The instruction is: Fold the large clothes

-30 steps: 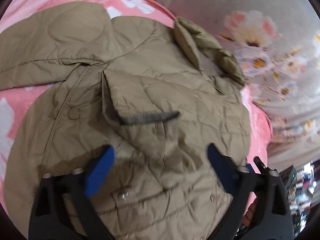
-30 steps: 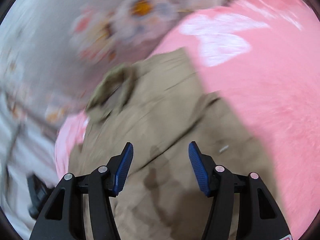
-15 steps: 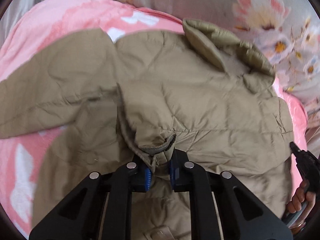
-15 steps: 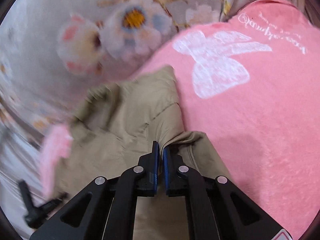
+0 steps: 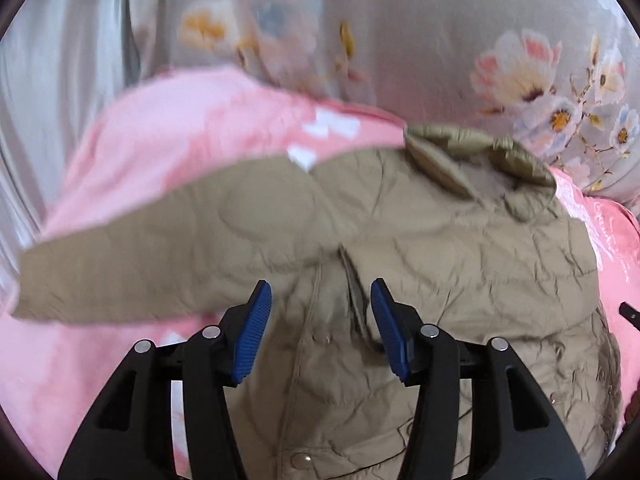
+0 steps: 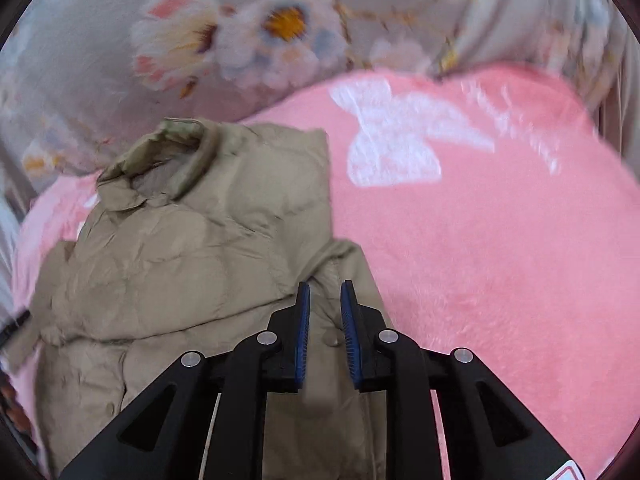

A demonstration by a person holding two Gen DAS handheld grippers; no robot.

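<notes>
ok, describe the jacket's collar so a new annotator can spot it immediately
Start at the pink blanket spread below the grey floral fabric; the khaki quilted jacket lies on it. Follow the jacket to its far edge, nearest the floral fabric: the collar is the puffy, shinier ridge standing up there. Everything else on the jacket lies flat and matte; only this band is raised and curled.
</notes>
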